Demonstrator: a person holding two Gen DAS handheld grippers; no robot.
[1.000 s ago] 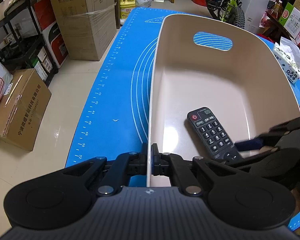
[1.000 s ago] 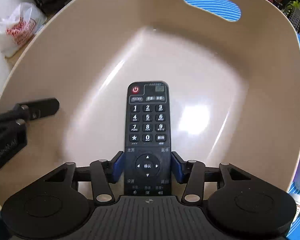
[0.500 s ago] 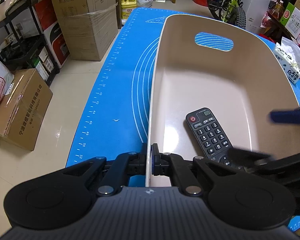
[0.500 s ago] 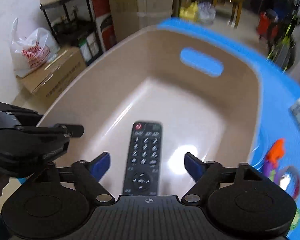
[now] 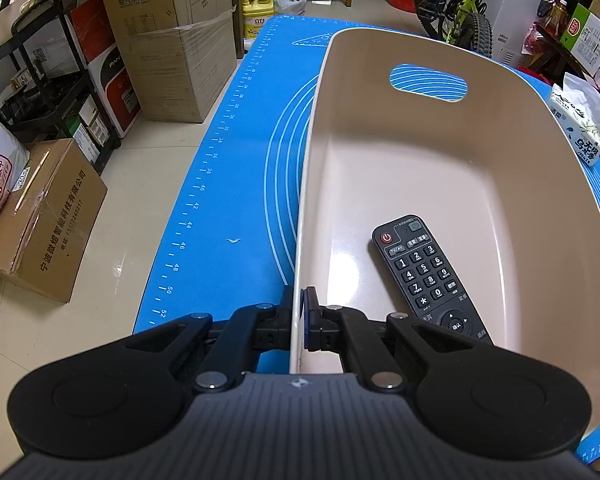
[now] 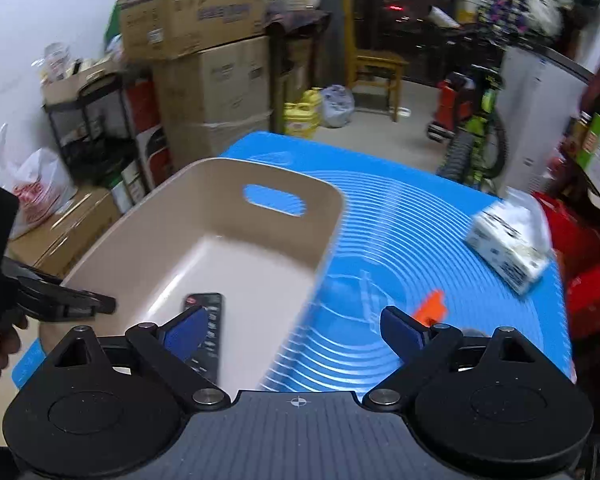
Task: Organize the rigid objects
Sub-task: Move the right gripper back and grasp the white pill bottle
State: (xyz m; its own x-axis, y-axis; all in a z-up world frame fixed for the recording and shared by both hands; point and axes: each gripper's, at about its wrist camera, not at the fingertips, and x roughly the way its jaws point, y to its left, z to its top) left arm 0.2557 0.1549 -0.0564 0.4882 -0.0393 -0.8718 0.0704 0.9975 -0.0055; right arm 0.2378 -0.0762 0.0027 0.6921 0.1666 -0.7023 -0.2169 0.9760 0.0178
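The right gripper [image 6: 296, 330] has released the remote control [image 5: 430, 276] into the beige bin [image 5: 500, 168], fingers spread, and lifted away; the left gripper [image 5: 299, 320] stays clenched on the bin's rim. Next object due.

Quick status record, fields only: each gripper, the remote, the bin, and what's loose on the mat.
left gripper: shut on the bin's near wall
right gripper: open, empty, above the bin's right edge
remote: flat on bin floor, buttons up
bin: beige, on blue mat
loose on mat: orange object, tissue pack
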